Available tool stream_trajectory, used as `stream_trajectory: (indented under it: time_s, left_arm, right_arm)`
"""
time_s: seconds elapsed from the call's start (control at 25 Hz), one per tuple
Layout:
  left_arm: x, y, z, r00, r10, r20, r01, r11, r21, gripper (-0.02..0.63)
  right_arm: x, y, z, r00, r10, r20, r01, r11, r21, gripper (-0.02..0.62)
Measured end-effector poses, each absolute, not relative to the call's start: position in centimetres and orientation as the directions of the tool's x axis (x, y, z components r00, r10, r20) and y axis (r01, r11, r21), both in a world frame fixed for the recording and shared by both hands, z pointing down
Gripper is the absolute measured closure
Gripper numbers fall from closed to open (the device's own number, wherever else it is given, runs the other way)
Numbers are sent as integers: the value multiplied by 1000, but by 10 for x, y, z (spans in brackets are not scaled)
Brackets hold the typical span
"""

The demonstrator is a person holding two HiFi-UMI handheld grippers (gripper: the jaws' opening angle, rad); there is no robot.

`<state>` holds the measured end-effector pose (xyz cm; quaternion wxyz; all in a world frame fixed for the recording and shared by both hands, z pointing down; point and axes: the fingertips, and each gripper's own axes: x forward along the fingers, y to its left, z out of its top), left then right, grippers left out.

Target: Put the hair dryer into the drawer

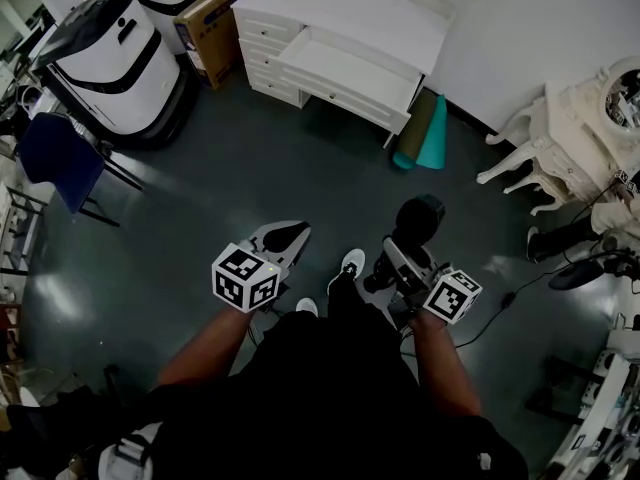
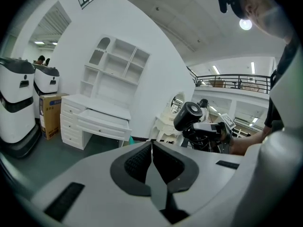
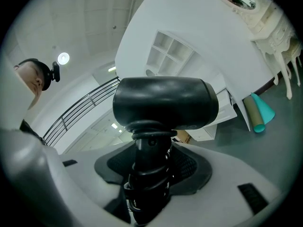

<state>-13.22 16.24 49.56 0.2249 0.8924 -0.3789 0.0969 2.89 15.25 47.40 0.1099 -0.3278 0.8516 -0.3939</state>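
Facing open white drawer (image 1: pixel 345 73) from well apart across dark floor (image 1: pixel 250 168). Holds black hair dryer (image 3: pixel 165 103) upright in right hand-held gripper (image 3: pixel 147 183), pinched at cord-wrapped handle. Looks rigid, smooth-shelled, top-heavy; best gripped at handle, likely to swing at head. Left hand-held gripper (image 2: pixel 152 155) pressed together, empty.

The hair dryer (image 3: pixel 165 102) looks smooth, semi-matt black plastic; the floor (image 1: pixel 250 168) dark and glossy; the drawer (image 1: pixel 345 70) smooth, white-painted wood.
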Motion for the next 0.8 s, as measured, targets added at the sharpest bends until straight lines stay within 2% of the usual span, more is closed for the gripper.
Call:
stream_trajectory:
  time_s: [0.36, 0.8]
  left_arm:
    - [-125, 99, 502, 660, -648, 379, -751, -577, 321, 588]
    - [-69, -27, 484, 659, -650, 379, -752, -586, 301, 588]
  right_arm:
    - [37, 82, 490, -772, -633, 60, -436, 458, -775, 356]
    - [84, -39, 478, -777, -629, 29, -420, 482, -769, 356]
